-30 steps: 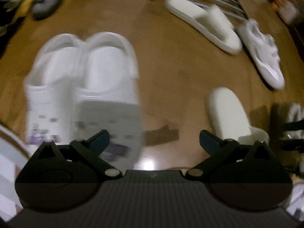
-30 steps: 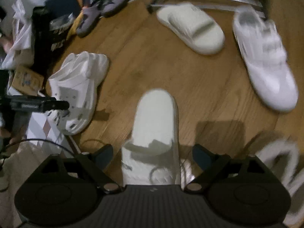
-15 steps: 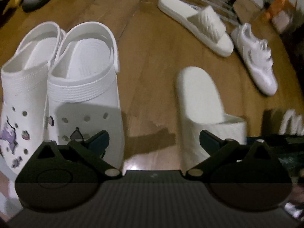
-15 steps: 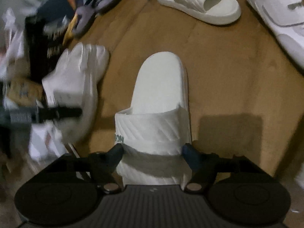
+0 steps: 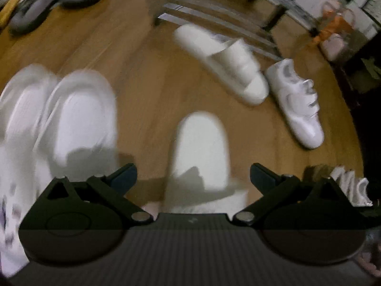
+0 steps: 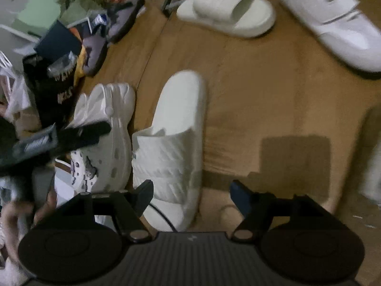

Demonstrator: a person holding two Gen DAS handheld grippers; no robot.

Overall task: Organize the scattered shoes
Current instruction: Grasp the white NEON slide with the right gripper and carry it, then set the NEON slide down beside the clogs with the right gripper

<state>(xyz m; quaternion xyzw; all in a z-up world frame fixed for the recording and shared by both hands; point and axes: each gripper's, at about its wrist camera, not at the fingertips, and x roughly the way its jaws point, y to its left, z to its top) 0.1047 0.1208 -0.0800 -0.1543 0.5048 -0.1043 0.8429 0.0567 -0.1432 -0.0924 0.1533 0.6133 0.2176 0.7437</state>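
A cream slide (image 6: 176, 143) lies on the wood floor (image 6: 262, 90), toe end toward the camera, its ribbed strap near the right gripper (image 6: 191, 194). That gripper's jaws stand apart; the left finger sits at the strap's edge, the right finger over bare floor, and nothing is clamped. The slide's left edge runs just beside a pair of white clogs (image 6: 104, 138), foam-like with round holes and small charms. In the left wrist view the same slide (image 5: 200, 152) sits between the spread fingers of the left gripper (image 5: 193, 178), jaws apart and holding nothing; whether they touch it cannot be told through the blur. The clogs (image 5: 62, 128) stand side by side at the left there.

Bare floor opens to the right of the slide, as far as a white strap sneaker (image 6: 333, 23). A second cream slide (image 6: 228, 12), smooth and thick-soled, lies farther off, next to that sneaker and close to a metal rack (image 5: 214, 16). Grey shoes (image 6: 114, 26) and a heap of bags (image 6: 54, 71) crowd the floor's far left edge.
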